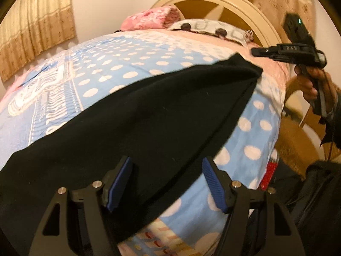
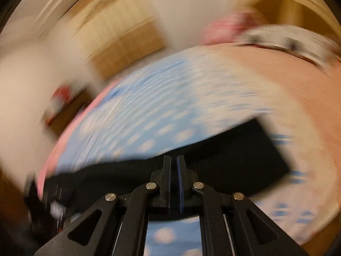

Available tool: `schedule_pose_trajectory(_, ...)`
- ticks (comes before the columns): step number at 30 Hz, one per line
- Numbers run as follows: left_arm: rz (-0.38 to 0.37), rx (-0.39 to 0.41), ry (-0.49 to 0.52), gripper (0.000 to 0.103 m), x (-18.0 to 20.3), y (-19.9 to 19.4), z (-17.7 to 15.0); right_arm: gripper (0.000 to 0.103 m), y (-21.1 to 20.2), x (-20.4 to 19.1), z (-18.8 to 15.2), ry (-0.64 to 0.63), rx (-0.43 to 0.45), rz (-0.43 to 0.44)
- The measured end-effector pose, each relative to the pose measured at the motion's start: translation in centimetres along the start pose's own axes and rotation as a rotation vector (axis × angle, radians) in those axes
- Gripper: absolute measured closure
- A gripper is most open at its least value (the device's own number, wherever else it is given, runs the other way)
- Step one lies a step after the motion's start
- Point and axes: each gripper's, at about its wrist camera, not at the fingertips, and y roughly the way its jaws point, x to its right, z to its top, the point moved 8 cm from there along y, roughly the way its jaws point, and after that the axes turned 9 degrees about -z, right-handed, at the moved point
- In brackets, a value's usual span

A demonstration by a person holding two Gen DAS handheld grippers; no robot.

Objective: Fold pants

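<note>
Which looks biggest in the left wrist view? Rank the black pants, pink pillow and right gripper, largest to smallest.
As they look in that view only:
1. black pants, by far the largest.
2 and 3. pink pillow and right gripper: alike in apparent size, and the gripper may be nearer the camera, so unranked.

In the right wrist view almost everything is smeared by motion blur. We cannot read the pattern of the bedsheet (image 2: 149, 115), and the pink pillow (image 2: 226, 29) at one o'clock is only a soft patch. A dark shape (image 2: 51, 200) at eight o'clock is too blurred to identify. The black pants (image 2: 245, 155) have unclear edges there. In the left wrist view the pants (image 1: 138, 117) are cut off at seven o'clock, and their folds do not show in the black. The right gripper (image 1: 255, 52) at two o'clock is slightly blurred.
</note>
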Motion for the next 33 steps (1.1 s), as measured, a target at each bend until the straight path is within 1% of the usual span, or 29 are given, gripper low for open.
schedule_pose_trajectory(2, 0.013, -0.018, 0.014, 0.04, 0.1, 0.4, -0.4, 0.098, 2.0, -5.5, -2.6, -0.156, -0.079, 0.083)
schedule_pose_trajectory(3, 0.022, -0.019, 0.025, 0.043, 0.1, 0.4, -0.4, 0.098, 2.6, -7.5, -3.9, -0.223, -0.097, 0.094)
schedule_pose_trajectory(5, 0.047, -0.025, 0.047, 0.049, 0.1, 0.4, -0.5, 0.098, 3.8, -10.9, -6.7, -0.413, -0.115, 0.078)
schedule_pose_trajectory(7, 0.045, -0.024, 0.039, 0.052, -0.2, 0.3, -0.5, 0.098, 4.7, -12.2, -8.9, -0.522, -0.146, 0.051)
schedule_pose_trajectory(10, 0.045, -0.025, 0.038, 0.055, -0.4, 0.3, -0.5, 0.098, 5.9, -13.2, -9.8, -0.626, -0.171, 0.028)
schedule_pose_trajectory(12, 0.047, -0.025, 0.042, 0.055, -0.4, 0.3, -0.5, 0.098, 6.5, -13.0, -10.2, -0.686, -0.175, -0.01)
schedule_pose_trajectory(14, 0.051, -0.026, 0.048, 0.055, -0.4, 0.3, -0.6, 0.098, 6.9, -13.0, -10.3, -0.724, -0.182, -0.011)
schedule_pose_trajectory(18, 0.045, -0.025, 0.04, 0.055, -0.4, 0.4, -0.6, 0.097, 6.2, -13.9, -10.5, -0.783, -0.175, -0.019)
schedule_pose_trajectory(20, 0.04, -0.025, 0.035, 0.055, -0.4, 0.4, -0.7, 0.093, 5.8, -14.1, -10.6, -0.787, -0.178, -0.011)
schedule_pose_trajectory(22, 0.04, -0.024, 0.034, 0.055, -0.4, 0.4, -0.7, 0.077, 5.7, -14.2, -10.7, -0.784, -0.186, 0.012)
schedule_pose_trajectory(23, 0.039, -0.024, 0.032, 0.055, -0.4, 0.4, -0.7, 0.072, 5.5, -14.4, -10.9, -0.79, -0.183, 0.022)
schedule_pose_trajectory(24, 0.036, -0.024, 0.029, 0.055, -0.4, 0.4, -0.7, 0.063, 5.3, -14.5, -11.0, -0.801, -0.176, 0.021)
schedule_pose_trajectory(25, 0.033, -0.023, 0.027, 0.055, -0.4, 0.3, -0.7, 0.061, 5.3, -14.7, -11.0, -0.815, -0.165, 0.017)
schedule_pose_trajectory(26, 0.03, -0.023, 0.024, 0.055, -0.4, 0.3, -0.7, 0.061, 5.3, -14.8, -10.9, -0.816, -0.159, 0.016)
schedule_pose_trajectory(28, 0.026, -0.022, 0.021, 0.055, -0.4, 0.3, -0.7, 0.061, 5.5, -14.7, -10.8, -0.793, -0.18, 0.023)
schedule_pose_trajectory(29, 0.025, -0.023, 0.021, 0.055, -0.5, 0.3, -0.7, 0.061, 5.5, -14.7, -10.6, -0.79, -0.171, 0.025)
schedule_pose_trajectory(31, 0.025, -0.023, 0.02, 0.055, -0.5, 0.3, -0.7, 0.061, 5.3, -14.9, -10.4, -0.803, -0.158, 0.028)
schedule_pose_trajectory(33, 0.026, -0.022, 0.021, 0.055, -0.5, 0.3, -0.7, 0.061, 5.8, -15.0, -10.6, -0.833, -0.163, 0.018)
